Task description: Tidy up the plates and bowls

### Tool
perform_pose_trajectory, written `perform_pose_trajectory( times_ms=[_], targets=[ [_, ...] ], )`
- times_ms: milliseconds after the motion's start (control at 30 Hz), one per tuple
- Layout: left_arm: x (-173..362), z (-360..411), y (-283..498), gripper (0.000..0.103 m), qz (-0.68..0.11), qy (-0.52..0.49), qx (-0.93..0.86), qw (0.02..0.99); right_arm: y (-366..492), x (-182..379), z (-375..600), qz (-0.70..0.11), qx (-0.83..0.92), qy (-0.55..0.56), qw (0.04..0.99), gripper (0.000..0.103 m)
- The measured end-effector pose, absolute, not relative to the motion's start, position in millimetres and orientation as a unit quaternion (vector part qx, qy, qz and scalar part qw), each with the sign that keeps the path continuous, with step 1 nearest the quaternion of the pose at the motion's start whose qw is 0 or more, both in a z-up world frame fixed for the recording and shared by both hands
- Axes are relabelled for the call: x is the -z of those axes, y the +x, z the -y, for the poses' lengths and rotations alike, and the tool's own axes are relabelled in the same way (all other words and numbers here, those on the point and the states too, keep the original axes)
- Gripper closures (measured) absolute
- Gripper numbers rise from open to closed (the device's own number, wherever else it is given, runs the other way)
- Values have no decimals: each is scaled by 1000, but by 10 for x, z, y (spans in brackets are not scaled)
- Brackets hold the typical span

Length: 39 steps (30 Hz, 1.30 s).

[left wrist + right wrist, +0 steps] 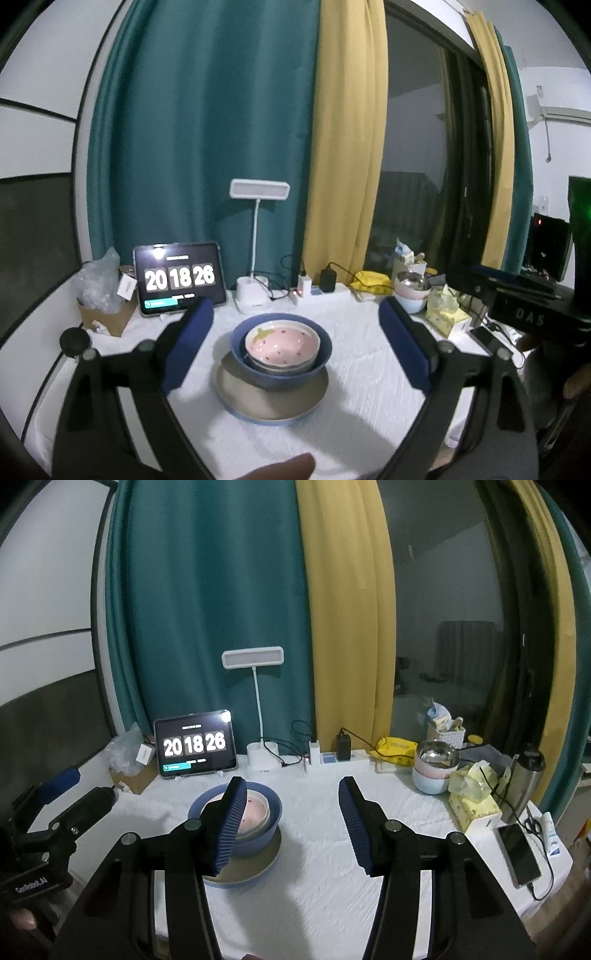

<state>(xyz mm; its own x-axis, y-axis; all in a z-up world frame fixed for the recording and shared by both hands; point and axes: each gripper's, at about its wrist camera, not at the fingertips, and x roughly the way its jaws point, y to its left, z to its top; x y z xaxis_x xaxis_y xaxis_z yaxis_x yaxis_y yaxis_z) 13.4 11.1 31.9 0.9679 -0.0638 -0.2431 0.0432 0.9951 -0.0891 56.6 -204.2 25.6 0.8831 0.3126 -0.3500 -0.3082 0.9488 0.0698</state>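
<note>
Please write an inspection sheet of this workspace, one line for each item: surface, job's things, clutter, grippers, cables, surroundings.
Surface: table under a white cloth, bare in front.
Job's things: pink bowl nested with other bowls in the blue bowl, which stands on a plate in the middle.
Clutter: tablet clock, desk lamp, metal-lined bowl stack, tissue pack, phone, flask, cardboard box.
Grippers: left gripper open, wide of the stack; right gripper open, holding nothing.
Cables: black leads at the power strip; one cable into the phone.
Surroundings: teal curtain, yellow curtain, dark window.
</note>
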Motion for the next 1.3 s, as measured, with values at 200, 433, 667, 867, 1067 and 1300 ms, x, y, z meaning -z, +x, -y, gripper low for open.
perform_pose_trajectory(
  times_ms=[200, 433, 667, 867, 1067, 1300],
  targets=[
    [-411, -90, 66, 11, -121, -35, 26, 992, 472, -354, 2039, -167, -159, 3, 973, 48],
    [-559, -49, -86, 11, -96, -23, 24, 995, 375, -464, 2044, -153, -154, -2, 976, 48],
    [-677, -76, -200, 11, -88, -19, -1, 996, 260, -592, 2087, -142, -142, -3, 980, 48],
    [-728, -97, -272, 11, -80, -22, -3, 997, 168, -680, 2116, -129, -139, -1, 982, 42],
    [-718, -118, -264, 11, -87, -25, -4, 996, 144, -686, 2113, -129, -139, 0, 982, 42],
    [-685, -137, -213, 11, -95, -28, -4, 995, 176, -683, 2066, -138, -142, -3, 980, 42]
  ],
)
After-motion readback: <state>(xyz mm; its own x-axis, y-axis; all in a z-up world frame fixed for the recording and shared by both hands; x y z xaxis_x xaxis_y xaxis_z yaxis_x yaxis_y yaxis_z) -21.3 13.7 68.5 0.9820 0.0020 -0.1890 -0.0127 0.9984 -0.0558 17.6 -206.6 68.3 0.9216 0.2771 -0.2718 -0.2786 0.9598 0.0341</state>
